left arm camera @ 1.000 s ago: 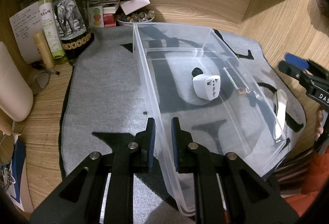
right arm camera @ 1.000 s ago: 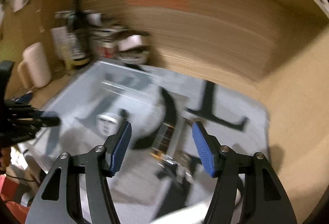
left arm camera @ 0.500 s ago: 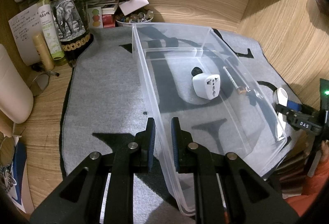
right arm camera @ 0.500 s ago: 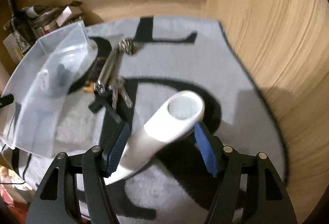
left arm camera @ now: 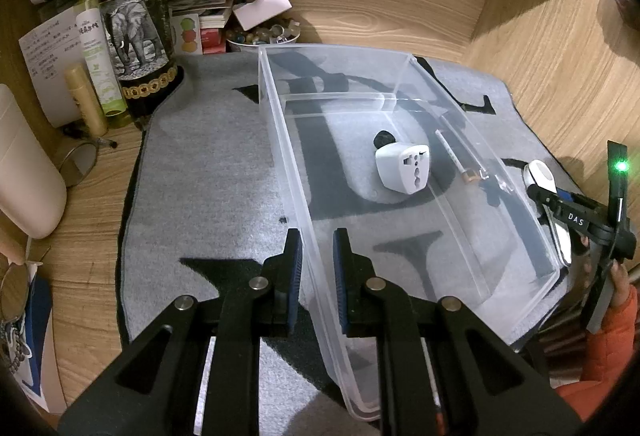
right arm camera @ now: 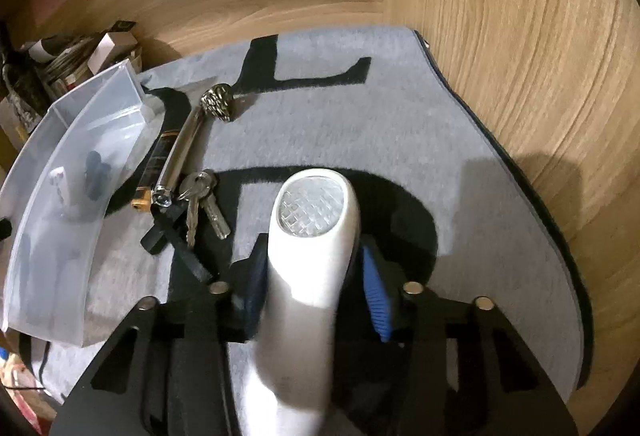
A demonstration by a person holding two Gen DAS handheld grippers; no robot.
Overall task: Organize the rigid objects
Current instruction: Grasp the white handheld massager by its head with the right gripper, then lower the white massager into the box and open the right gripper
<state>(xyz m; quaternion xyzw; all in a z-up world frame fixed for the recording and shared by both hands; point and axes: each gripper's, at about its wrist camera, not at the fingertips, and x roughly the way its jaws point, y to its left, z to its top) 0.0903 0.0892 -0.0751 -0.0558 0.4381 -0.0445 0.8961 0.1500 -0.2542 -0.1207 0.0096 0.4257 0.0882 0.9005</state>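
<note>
Right up close, the right gripper (right arm camera: pixel 316 300) has its blue pads squeezed onto the stem of a white torch (right arm camera: pixel 310 256), lens end pointing away, low over the grey mat (right arm camera: pixel 400 140) — whether it has left the mat I cannot tell. So this looks like the pick-up step, and the next move calls for a lift and a carry leftward over the wall of the clear plastic bin (right arm camera: pixel 48 204), then letting go inside. Over on the left, the left gripper (left arm camera: pixel 317 268) straddles the near part of the bin's left wall, one pad either side; whether they truly pinch it, I cannot tell, but it looks like steadying. Further out, inside the bin, a white travel adapter (left arm camera: pixel 403 169) with something small and black just behind it. Outside it on the mat: a bunch of keys (right arm camera: pixel 200 200), a shiny metal rod with a knobbly head (right arm camera: pixel 192 148) and a dark stick (right arm camera: pixel 156 164) alongside, all waiting.
</note>
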